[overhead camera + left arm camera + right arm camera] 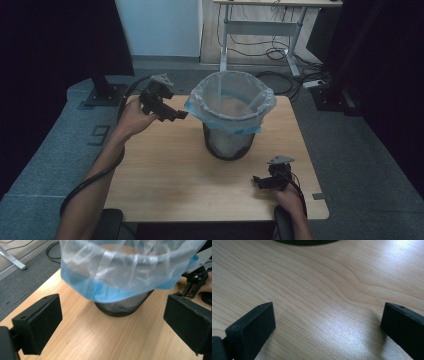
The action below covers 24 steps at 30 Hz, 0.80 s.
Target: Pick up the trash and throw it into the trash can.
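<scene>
A black mesh waste bin stands at the middle of the wooden table, lined with a clear plastic bag whose blue hem folds over the rim. My left gripper is held just left of the rim, open and apart from the bag. In the left gripper view its wide-apart jaws frame the bin and the bag, with my left gripper holding nothing. My right gripper rests low near the table's front right, open. The right gripper view has my right gripper empty over bare wood, with the bin's base at the top edge.
A desk frame with loose cables stands on the floor behind the table. A power strip lies at the back right, and a black stand base at the back left. Dark curtains hang on both sides. Bare wood lies before the bin.
</scene>
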Each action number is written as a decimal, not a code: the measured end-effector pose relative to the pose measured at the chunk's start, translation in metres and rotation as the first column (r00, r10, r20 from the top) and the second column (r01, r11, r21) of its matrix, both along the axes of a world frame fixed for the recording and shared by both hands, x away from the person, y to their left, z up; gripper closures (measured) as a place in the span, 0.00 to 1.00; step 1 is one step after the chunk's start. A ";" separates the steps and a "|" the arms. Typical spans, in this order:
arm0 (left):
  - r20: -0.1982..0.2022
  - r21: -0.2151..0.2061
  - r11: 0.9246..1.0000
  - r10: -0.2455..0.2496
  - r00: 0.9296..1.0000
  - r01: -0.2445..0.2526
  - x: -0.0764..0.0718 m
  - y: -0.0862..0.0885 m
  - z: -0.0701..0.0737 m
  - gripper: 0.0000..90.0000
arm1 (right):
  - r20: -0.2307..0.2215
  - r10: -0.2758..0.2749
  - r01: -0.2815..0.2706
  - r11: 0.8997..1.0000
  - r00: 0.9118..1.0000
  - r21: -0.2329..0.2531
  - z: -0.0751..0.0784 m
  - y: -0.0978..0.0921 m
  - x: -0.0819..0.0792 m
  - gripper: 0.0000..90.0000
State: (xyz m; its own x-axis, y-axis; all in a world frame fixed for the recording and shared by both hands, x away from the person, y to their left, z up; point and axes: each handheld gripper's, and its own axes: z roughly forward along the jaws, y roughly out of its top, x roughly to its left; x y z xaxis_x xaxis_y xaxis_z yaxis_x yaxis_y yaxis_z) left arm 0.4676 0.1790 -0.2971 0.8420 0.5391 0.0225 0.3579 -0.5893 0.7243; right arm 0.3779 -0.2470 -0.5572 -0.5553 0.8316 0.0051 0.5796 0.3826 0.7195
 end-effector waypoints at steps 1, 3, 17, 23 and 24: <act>0.001 -0.003 1.000 0.004 1.000 -0.004 0.000 0.002 -0.003 0.02 | 0.000 0.000 0.000 1.000 1.000 0.000 0.000 0.000 0.000 0.00; 0.000 -0.010 1.000 0.010 1.000 -0.010 -0.002 0.006 -0.010 0.02 | 0.000 0.000 0.000 1.000 1.000 0.000 0.000 0.000 0.000 0.00; 0.006 -0.055 0.997 0.049 0.999 -0.049 -0.011 0.030 -0.060 0.01 | 0.002 0.000 0.000 1.000 1.000 -0.001 0.000 0.000 0.000 0.00; -0.003 -0.073 0.996 0.048 0.999 -0.048 -0.017 0.035 -0.082 0.01 | 0.000 0.001 -0.001 1.000 1.000 -0.001 0.000 0.000 0.000 0.00; -0.006 -0.075 0.996 0.047 0.999 -0.047 -0.018 0.036 -0.086 0.00 | 0.000 0.001 -0.001 1.000 1.000 -0.001 0.000 0.000 0.000 0.00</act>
